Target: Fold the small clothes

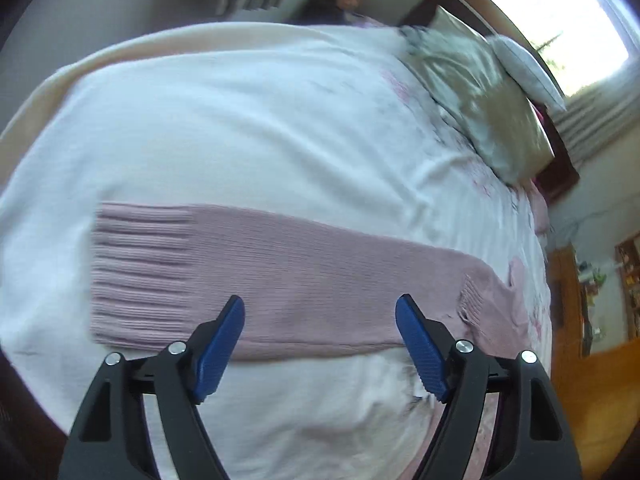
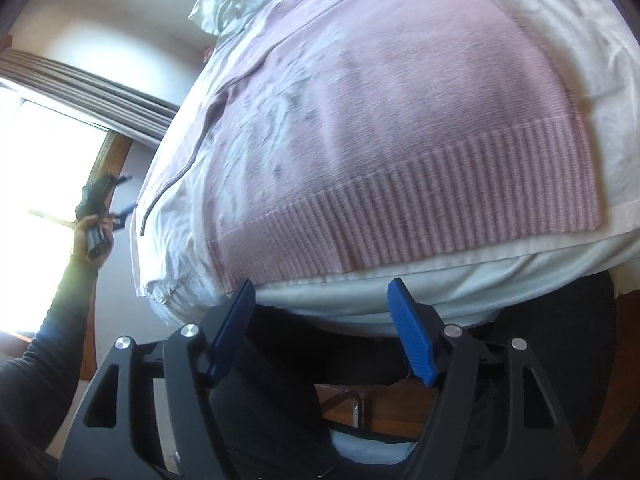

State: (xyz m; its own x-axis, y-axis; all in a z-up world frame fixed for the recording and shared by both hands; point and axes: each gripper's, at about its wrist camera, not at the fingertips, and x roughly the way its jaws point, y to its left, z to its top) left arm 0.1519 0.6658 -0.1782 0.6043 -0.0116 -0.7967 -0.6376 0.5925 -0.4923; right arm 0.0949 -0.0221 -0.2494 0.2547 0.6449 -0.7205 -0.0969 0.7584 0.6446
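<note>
Pink knit sweater spread flat on a white bed cover.

Its sleeve runs crosswise, ribbed cuff leftward; the ribbed hem faces the bed edge. Left gripper hovers spread over the sleeve, right gripper spread below the hem, both empty. Blur hides the collar.

Bed white-covered; pillows near bright window; striped curtains; floor probably wood.
</note>
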